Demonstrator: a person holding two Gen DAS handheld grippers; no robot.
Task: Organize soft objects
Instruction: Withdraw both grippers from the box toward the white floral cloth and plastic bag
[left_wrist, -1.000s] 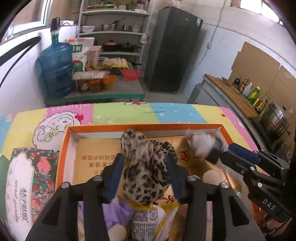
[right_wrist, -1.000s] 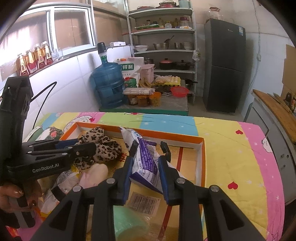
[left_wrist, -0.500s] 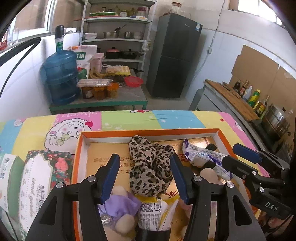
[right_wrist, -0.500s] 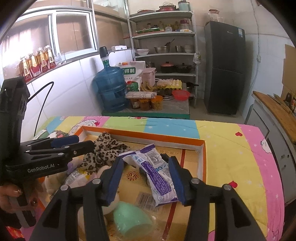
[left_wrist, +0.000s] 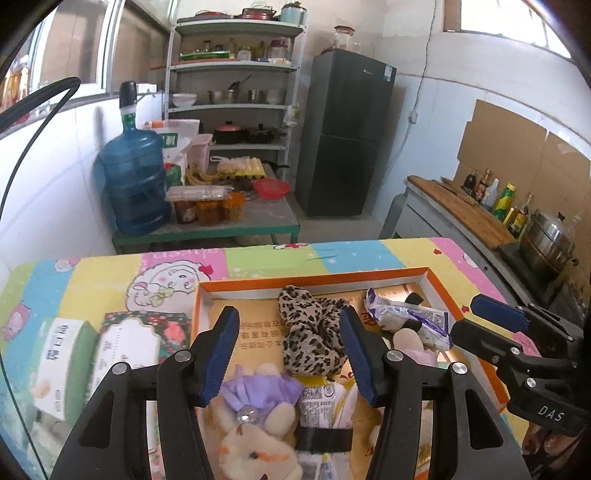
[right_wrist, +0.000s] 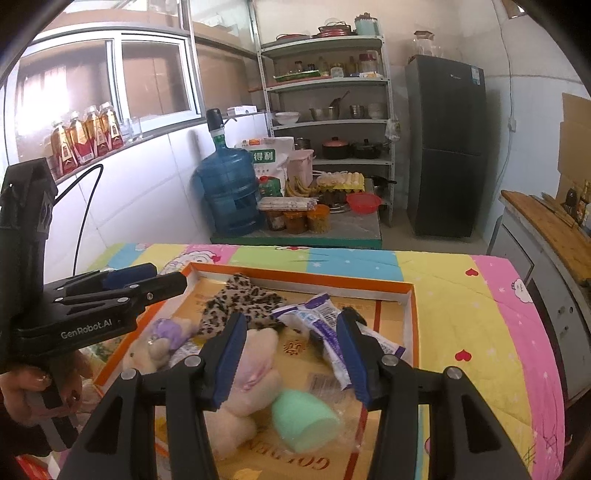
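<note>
An orange-rimmed cardboard tray lies on the colourful tablecloth. In it lie a leopard-print cloth, a white and purple packet, a plush toy in a purple dress, a pink plush, a mint green sponge and a yellow snack bag. My left gripper is open and empty above the leopard cloth. My right gripper is open and empty above the pink plush and packet.
Two tissue packs lie left of the tray. Behind the table stand a blue water jug, a low green table with food, a shelf rack and a black fridge. A counter with bottles is at right.
One second ago my left gripper held the leopard cloth and my right held the packet. Both opened, dropped them in the tray, and drew back and up.
</note>
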